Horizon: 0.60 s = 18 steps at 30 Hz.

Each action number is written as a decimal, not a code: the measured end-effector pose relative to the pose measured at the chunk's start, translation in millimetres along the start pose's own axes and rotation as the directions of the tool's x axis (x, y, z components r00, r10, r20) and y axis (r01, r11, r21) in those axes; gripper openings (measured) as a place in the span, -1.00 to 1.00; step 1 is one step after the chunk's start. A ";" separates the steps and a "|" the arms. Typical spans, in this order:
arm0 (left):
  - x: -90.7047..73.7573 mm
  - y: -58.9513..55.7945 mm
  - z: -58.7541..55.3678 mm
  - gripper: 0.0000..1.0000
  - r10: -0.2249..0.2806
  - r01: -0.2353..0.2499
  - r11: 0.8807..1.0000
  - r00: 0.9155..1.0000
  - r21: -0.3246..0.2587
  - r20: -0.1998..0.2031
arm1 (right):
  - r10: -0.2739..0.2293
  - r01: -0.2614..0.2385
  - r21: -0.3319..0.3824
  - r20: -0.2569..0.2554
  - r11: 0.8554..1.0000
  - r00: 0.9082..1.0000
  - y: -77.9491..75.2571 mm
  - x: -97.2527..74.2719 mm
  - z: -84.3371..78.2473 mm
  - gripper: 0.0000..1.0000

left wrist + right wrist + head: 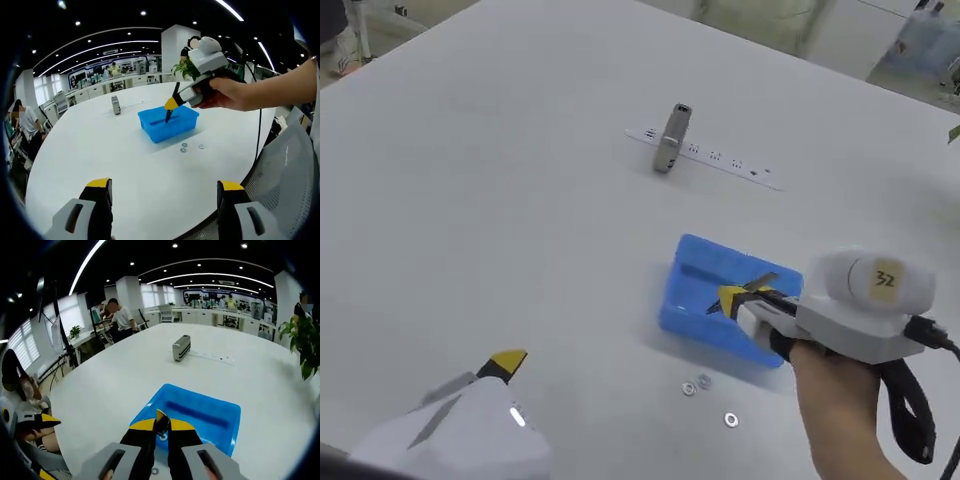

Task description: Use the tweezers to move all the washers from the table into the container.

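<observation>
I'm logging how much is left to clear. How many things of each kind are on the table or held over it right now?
Washers: 3
Blue container: 1
Tweezers, held in the right claw: 1
Power strip: 1
Grey box: 1
Total: 7

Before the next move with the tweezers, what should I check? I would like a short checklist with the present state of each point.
1. Right gripper is shut on the tweezers: ok.
2. Tweezers tip is over the container: ok, in the left gripper view it points down into it.
3. A washer is held in the tip: cannot tell, too small to see.
4. All washers are off the table: not ok, three lie beside the container.
5. Left gripper is open and away from the container: ok.
</observation>
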State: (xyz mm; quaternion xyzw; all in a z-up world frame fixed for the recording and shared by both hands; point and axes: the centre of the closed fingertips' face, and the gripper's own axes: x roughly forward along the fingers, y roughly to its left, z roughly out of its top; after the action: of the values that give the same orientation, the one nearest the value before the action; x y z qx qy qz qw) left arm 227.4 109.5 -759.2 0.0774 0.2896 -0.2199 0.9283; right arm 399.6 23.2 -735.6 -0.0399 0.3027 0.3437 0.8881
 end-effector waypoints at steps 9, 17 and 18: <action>-0.6 -0.6 1.5 0.78 -0.003 0.003 1.000 1.000 -0.004 0.008 | 0.052 -0.054 0.034 0.052 0.998 0.997 18.0 -33.7 11.9 -0.91; -1.2 -2.5 4.0 0.83 -0.018 0.018 1.000 1.000 -0.016 0.021 | 0.071 -0.071 0.031 -0.002 0.997 0.997 32.0 -39.2 -16.9 -0.91; -1.2 -2.6 4.1 0.84 -0.018 0.019 1.000 1.000 -0.016 0.022 | 0.069 -0.069 0.036 -0.007 0.997 0.998 32.7 -38.3 -20.8 -0.91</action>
State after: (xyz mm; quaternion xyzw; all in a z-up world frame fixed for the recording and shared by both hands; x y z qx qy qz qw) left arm 227.4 106.5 -755.1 0.0651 0.2821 -0.2270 0.9299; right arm 346.0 19.9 -726.4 -0.0148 0.3135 0.3685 0.8751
